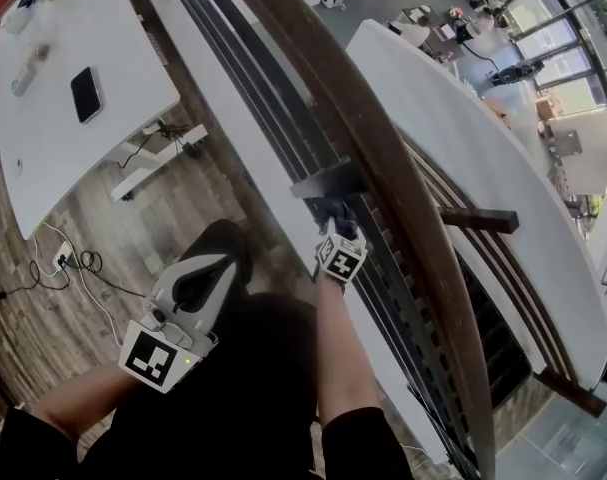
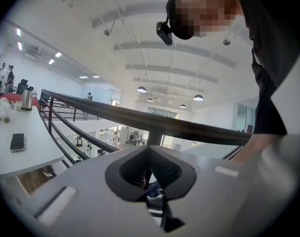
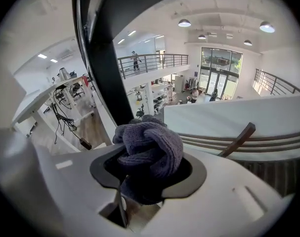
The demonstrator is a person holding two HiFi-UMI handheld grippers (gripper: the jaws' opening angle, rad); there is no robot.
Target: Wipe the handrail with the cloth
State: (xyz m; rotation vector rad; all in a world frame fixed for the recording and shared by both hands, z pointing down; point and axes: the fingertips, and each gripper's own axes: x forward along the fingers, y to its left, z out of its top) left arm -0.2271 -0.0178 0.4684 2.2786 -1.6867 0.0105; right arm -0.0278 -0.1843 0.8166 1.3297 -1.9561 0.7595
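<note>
Found cloth (image 3: 150, 149), purple-grey knit, wadded and pinched between the jaws of the right gripper (image 3: 149, 176). Clamped tight, apparently to present a padded ball forward for rubbing. Located it held up beside the inner flank of the brown handrail (image 1: 383, 158), just by a dark bracket (image 1: 328, 181). Could not tell whether touching the wood.

Found left gripper (image 2: 150, 177) held low and back, jaws pressed together on nothing, well apart from the rail. Judged parked there to keep out of the wiping arm's path.

Noted nearby:
- white table (image 1: 43, 138) carrying a black phone (image 1: 86, 94)
- kettle (image 2: 26, 98) at its far end
- cables (image 1: 68, 260) trailing over the plank floor (image 1: 183, 208)

Judged obstructive:
- black post (image 3: 107, 78) rising directly ahead of the cloth
- dark strut (image 1: 480, 220) further along under the rail

Expected each to interrupt a sliding stroke and force a lift or detour.
</note>
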